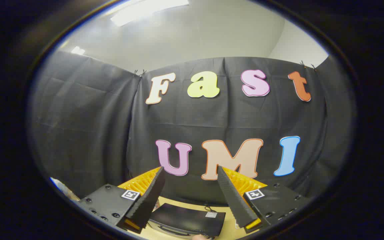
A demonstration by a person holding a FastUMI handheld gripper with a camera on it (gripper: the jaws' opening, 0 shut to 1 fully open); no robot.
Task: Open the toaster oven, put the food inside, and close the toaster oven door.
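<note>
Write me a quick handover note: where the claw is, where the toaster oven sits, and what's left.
Claw: open, fingers apart, nothing between them, held high and pointing at the booth's black cloth wall.
Toaster oven: low between the fingers on the yellowish table; its dark top faces the camera. Whether the door is open cannot be told from here.
Food: I cannot place it.
Done: nothing can be confirmed.
Left: probably everything: open the door, load the food, close the door.
</note>
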